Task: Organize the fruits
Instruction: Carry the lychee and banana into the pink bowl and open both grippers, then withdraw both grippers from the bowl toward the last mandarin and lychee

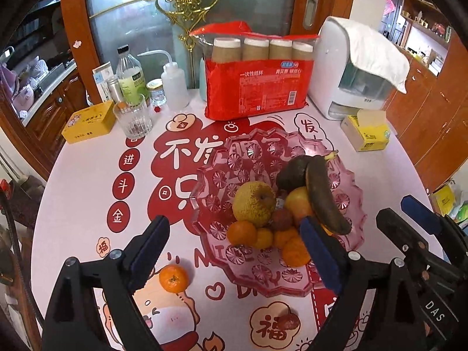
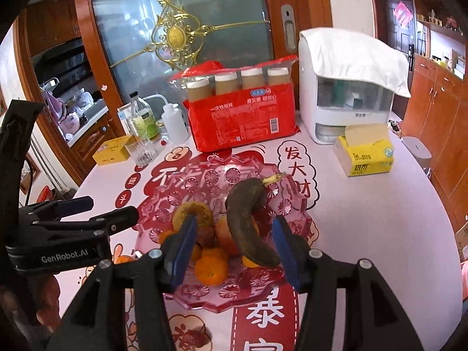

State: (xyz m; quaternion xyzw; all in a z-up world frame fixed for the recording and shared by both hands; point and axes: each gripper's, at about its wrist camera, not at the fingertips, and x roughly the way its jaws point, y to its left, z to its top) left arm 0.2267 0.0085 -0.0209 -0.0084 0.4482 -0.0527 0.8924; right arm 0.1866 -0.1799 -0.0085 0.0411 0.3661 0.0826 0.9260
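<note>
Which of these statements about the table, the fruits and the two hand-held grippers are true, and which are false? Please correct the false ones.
1. The banana lies in the pink glass bowl. True.
2. All mandarins are inside the bowl. False: one mandarin sits on the tablecloth, outside the bowl.
3. The left hand-held gripper is shut on a fruit. False: it is open and holds nothing.
4. The right hand-held gripper is open, with nothing held. True.
5. A white cloth covers the white appliance. True.
</note>
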